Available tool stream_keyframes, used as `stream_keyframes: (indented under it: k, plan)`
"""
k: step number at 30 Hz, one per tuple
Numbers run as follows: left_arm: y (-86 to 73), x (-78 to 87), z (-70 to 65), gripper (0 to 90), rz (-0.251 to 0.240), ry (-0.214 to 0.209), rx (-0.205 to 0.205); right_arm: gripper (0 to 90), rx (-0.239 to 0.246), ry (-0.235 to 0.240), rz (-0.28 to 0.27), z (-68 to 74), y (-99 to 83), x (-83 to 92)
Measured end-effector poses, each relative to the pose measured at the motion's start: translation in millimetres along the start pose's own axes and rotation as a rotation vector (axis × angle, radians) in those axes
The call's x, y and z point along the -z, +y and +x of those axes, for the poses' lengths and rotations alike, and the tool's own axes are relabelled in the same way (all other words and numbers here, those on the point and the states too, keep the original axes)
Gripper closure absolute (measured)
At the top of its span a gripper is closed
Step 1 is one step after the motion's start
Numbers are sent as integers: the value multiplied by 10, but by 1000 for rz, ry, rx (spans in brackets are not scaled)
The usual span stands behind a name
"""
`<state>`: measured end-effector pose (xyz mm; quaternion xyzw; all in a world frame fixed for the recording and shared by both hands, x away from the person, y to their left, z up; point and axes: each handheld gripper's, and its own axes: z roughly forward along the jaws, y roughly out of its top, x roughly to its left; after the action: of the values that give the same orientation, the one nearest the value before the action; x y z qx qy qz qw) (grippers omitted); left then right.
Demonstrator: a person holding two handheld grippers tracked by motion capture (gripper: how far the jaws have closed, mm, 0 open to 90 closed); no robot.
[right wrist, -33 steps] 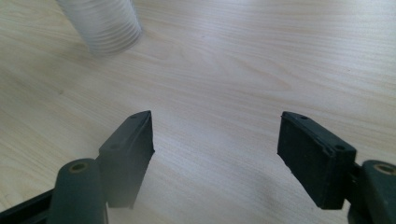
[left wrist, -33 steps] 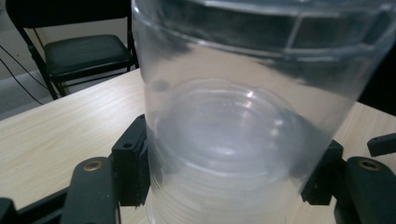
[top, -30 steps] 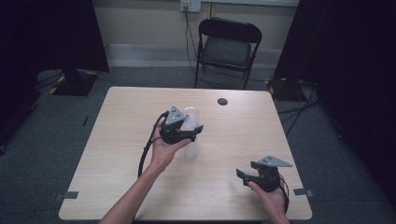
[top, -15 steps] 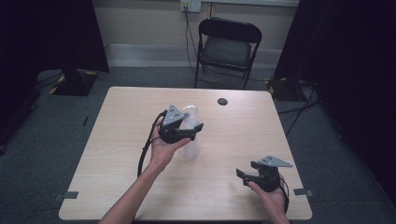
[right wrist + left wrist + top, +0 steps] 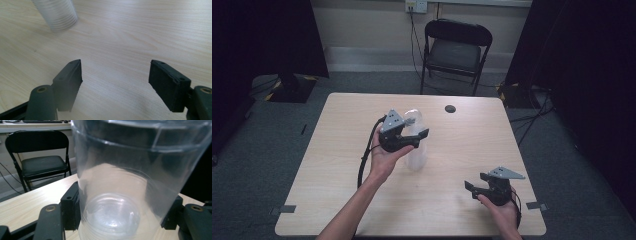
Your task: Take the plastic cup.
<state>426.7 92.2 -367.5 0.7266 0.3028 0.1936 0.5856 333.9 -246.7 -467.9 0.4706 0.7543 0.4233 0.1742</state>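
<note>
Two hand-held grippers are in our hands. The left hand-held gripper (image 5: 421, 134) has its jaws closed on a clear plastic cup (image 5: 414, 150), one black pad (image 5: 71, 210) pressing each side of the cup's lower wall in the left gripper view; the cup stands upright near the middle of the table (image 5: 337, 165), its base touching or just above the wood, we cannot tell which. We see faint ridges round its lower part in the right gripper view (image 5: 56, 13), but no brand, label or writing on it. The right hand-held gripper (image 5: 477, 186) sits well apart near the table's front right corner, its jaws standing wide with nothing between them, only bare wood grain beneath. Farther out, a small dark round object (image 5: 450, 108) lies near the table's far edge, and beyond that a black folding chair (image 5: 455, 50) stands by the wall. No writing is readable anywhere we can see.
</note>
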Motion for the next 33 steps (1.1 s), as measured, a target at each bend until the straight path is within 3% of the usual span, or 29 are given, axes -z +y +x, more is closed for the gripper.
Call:
stream_keyframes:
  k: [11, 13, 20, 25, 28, 33]
  plan:
    - [65, 114, -9, 341, -35, 18, 24, 267, 2, 7, -1, 15, 1, -7]
    - [82, 144, -12, 344, -39, 8, 52, 267, 2, 6, -1, 16, 2, -6]
    - [142, 274, -10, 348, -59, 14, 71, 267, 2, 6, -1, 12, 4, -9]
    - [163, 362, -9, 349, -52, 27, 89, 267, 2, 6, 0, 13, 4, -15]
    - [152, 450, 6, 350, -54, 38, 133, 267, -8, 6, 1, 28, 2, -13]
    - [134, 514, 28, 355, -36, 38, 150, 267, -9, 7, 1, 36, 2, -24]
